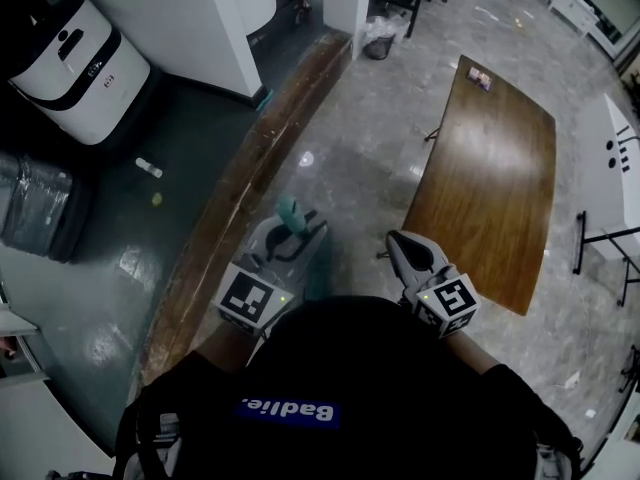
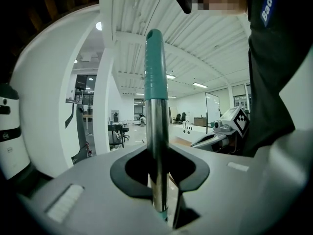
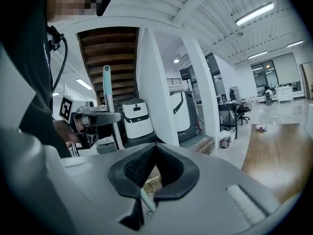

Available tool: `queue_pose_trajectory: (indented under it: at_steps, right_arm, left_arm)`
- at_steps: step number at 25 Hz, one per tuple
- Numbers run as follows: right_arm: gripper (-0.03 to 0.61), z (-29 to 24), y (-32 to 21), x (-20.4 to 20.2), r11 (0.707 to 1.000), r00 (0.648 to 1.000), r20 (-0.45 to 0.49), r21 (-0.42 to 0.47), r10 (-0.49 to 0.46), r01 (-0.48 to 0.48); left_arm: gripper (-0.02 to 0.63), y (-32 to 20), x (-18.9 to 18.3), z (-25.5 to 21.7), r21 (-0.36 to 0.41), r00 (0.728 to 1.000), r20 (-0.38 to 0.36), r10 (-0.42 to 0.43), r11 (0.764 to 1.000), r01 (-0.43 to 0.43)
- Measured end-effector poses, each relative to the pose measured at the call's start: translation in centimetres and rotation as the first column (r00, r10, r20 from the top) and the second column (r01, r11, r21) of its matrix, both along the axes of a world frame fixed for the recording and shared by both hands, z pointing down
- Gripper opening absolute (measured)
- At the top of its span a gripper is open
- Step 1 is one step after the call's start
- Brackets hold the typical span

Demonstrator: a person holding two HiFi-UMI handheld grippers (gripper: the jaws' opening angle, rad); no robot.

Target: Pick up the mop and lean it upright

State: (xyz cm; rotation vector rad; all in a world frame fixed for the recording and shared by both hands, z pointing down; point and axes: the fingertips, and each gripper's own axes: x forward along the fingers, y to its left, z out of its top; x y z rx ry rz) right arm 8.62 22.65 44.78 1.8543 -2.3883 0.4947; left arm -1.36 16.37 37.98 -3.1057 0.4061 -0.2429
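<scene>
The mop handle (image 2: 156,126) is a chrome pole with a teal grip at its top, and it stands upright. My left gripper (image 2: 157,156) is shut on the chrome part, with the pole in the notch between its black pads. In the head view the teal tip of the handle (image 1: 290,211) pokes up just ahead of the left gripper (image 1: 295,230). The mop head is hidden. To the right, my right gripper (image 1: 400,243) is apart from the pole. In its own view the right gripper (image 3: 155,148) has its pads together with nothing held, and the handle (image 3: 107,89) shows at the left.
A long wooden table (image 1: 495,178) stands ahead on the right, with a white table (image 1: 615,168) beyond it. A wooden step edge (image 1: 240,188) runs diagonally on the left. Past it are a white machine (image 1: 70,53), a dark case (image 1: 35,203) and a white pillar (image 1: 235,18).
</scene>
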Motion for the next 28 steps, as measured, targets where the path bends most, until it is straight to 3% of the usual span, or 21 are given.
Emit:
queue_pose_trajectory:
  at_steps: [13,21,28]
  right_arm:
    - [0.005,-0.8,-6.6,-8.9,0.995,0.995,-0.006,-0.004,-0.099,0.099]
    - [0.005,0.2,-9.5,-10.7,0.985,0.985,0.004,-0.008,-0.171,0.171]
    - [0.005,0.7,-15.1,-12.4,0.95,0.949,0.047,0.006,-0.312,0.313]
  left_arm:
    - [0.091,-4.5,-6.8,-1.8,0.026,0.997,-0.07,-0.023,0.999,0.025]
    - [0.092,-8.3,-9.8,-2.5,0.029,0.987,-0.084,-0.139,0.989,0.142]
    - [0.092,-12.3,-11.0,-3.5,0.045,0.962,-0.081,-0.261,0.963,0.266]
